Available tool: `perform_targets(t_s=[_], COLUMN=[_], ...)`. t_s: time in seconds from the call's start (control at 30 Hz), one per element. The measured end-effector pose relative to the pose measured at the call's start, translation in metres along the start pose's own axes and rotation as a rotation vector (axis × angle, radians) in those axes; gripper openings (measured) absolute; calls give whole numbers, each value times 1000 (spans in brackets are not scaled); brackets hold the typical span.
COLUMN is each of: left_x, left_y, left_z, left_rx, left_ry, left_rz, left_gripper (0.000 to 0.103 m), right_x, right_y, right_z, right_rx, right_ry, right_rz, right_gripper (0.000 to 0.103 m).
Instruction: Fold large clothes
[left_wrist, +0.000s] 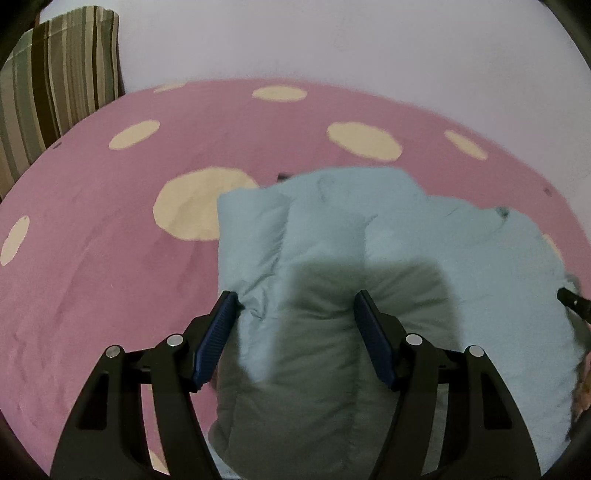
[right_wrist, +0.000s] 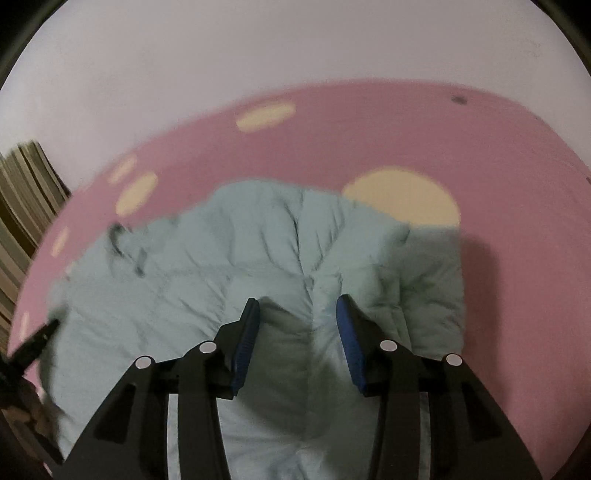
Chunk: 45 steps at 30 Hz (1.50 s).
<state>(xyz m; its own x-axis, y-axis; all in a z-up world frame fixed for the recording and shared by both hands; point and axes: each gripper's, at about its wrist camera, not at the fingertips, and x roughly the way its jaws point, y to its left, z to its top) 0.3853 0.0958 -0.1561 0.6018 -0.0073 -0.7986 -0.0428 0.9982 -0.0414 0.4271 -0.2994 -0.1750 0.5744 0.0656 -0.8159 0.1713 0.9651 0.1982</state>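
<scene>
A pale blue padded jacket (left_wrist: 388, 236) lies folded on a pink bedsheet with cream dots (left_wrist: 110, 258). My left gripper (left_wrist: 293, 299) is open, its blue-padded jaws wide apart over the jacket's left part, holding nothing. In the right wrist view the jacket (right_wrist: 221, 251) fills the middle. My right gripper (right_wrist: 295, 306) is open over it, jaws apart on either side of a seam, holding nothing. The tip of the right gripper shows at the right edge of the left wrist view (left_wrist: 570, 297). The left gripper's tip shows at the left edge of the right wrist view (right_wrist: 40, 338).
A brown and grey striped pillow (left_wrist: 55, 92) stands against the white wall (left_wrist: 332, 37) at the bed's far left, also in the right wrist view (right_wrist: 22, 206). Pink sheet (right_wrist: 498, 166) extends beyond the jacket to the wall.
</scene>
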Motion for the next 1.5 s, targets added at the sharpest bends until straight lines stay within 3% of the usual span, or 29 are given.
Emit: perform_targets(t_s=[0.1,0.23,0.4,0.5,0.6,0.73,1.0,1.27,1.37,1.5], left_x=[19,20,-12,-37,-44,-25,-16,-71,-95,-121], left_y=[1,4,12,9,-7,-21,-21,5,22,50], left_z=[-4,-4,-9,-21,-37,-50,-50,-62,-79,-110], left_rx=[1,-9,-63,-81,-38,47,66,13,-10,-61], left_ry=[54,51,31,-12,-16,38,52,0,-10,9], left_rz=[-1,-11,-4,-63,-106,-69,-66,-136,-161,-188], left_gripper=[73,75,74,74,74,75,75,75,75,75], right_x=[12,9,-30,-50,-54,-30,-24,-78,-105,-131], right_y=[0,1,4,8,10,8,14,-6,-17,-37], right_z=[-8,-7,-15,-27,-44,-62,-64,-77,-96,-126], right_rx=[-23,-31,-33,-61,-72,-73,-82,-9,-6,7], right_ry=[9,2,-58,-86,-79,-15,-38,-80,-89,-75], right_rz=[-13,-16,-21,-23,-25,-51,-62,25,22,13], right_gripper=[44,44,44,44,44,44,44,45,56,57])
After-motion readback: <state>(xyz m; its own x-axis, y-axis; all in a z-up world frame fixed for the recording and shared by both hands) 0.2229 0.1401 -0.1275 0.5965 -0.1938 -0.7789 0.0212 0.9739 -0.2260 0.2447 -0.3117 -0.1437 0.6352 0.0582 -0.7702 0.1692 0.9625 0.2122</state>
